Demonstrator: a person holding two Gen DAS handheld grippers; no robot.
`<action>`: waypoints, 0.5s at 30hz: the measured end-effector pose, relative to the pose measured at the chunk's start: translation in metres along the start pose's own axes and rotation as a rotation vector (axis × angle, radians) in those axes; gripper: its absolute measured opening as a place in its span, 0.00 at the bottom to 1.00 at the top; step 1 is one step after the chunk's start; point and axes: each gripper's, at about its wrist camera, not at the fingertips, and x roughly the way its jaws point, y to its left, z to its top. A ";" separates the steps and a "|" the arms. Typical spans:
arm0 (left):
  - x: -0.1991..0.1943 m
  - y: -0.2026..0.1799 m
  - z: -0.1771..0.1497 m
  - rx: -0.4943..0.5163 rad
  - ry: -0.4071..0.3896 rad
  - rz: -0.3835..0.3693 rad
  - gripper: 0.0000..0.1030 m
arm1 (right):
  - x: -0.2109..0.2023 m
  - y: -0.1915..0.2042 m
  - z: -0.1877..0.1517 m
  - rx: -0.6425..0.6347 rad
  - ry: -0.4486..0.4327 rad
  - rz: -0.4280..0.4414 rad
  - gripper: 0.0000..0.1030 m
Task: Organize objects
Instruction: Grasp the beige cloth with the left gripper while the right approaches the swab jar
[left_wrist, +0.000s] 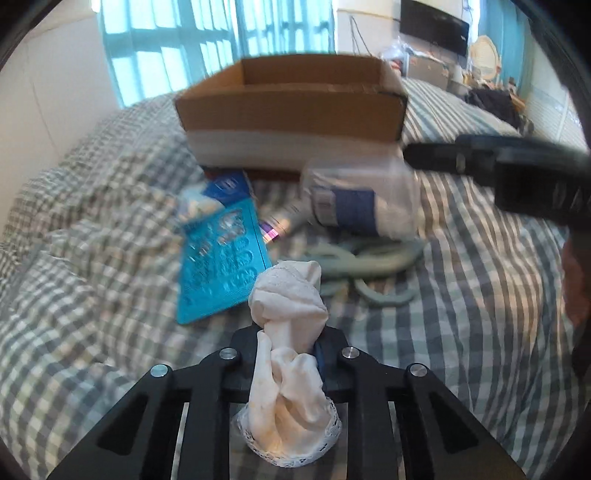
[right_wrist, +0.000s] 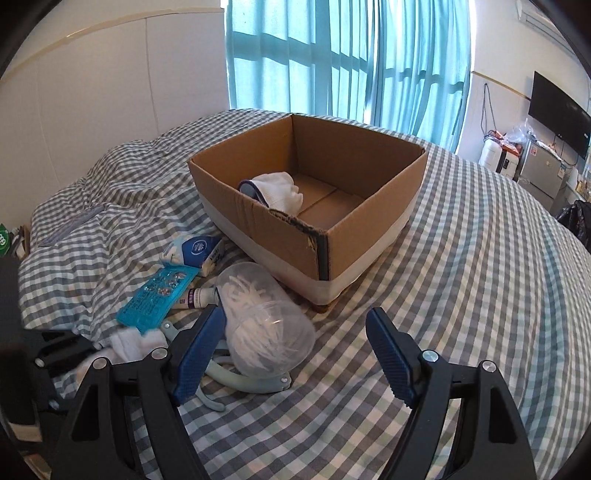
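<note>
My left gripper (left_wrist: 290, 354) is shut on a white bundled sock (left_wrist: 288, 306) and holds it above the checked bed. An open cardboard box (left_wrist: 291, 110) stands ahead of it; in the right wrist view the box (right_wrist: 369, 236) holds a white sock with a blue cuff (right_wrist: 277, 190). My right gripper (right_wrist: 295, 354) is open and empty, above the bed beside a clear plastic jar of white strips (right_wrist: 266, 325). The jar also shows in the left wrist view (left_wrist: 362, 199). The right gripper's body (left_wrist: 517, 173) shows at the right of the left wrist view.
On the bed near the box lie a blue blister pack (right_wrist: 157, 295), a blue-and-white packet (right_wrist: 195, 251), a small tube (right_wrist: 199, 297) and pale green hangers (right_wrist: 243, 380). More white cloth (right_wrist: 129, 341) lies by the left gripper. Rumpled bedding rises at the left.
</note>
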 end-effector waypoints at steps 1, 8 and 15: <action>-0.003 0.002 0.002 -0.002 -0.003 -0.001 0.20 | 0.002 0.001 -0.001 0.002 0.002 0.009 0.77; -0.025 0.028 0.018 -0.070 -0.051 0.016 0.20 | 0.008 0.006 -0.001 -0.014 -0.020 0.003 0.96; -0.030 0.045 0.034 -0.085 -0.083 0.064 0.20 | 0.038 -0.002 0.007 0.027 0.026 0.047 0.98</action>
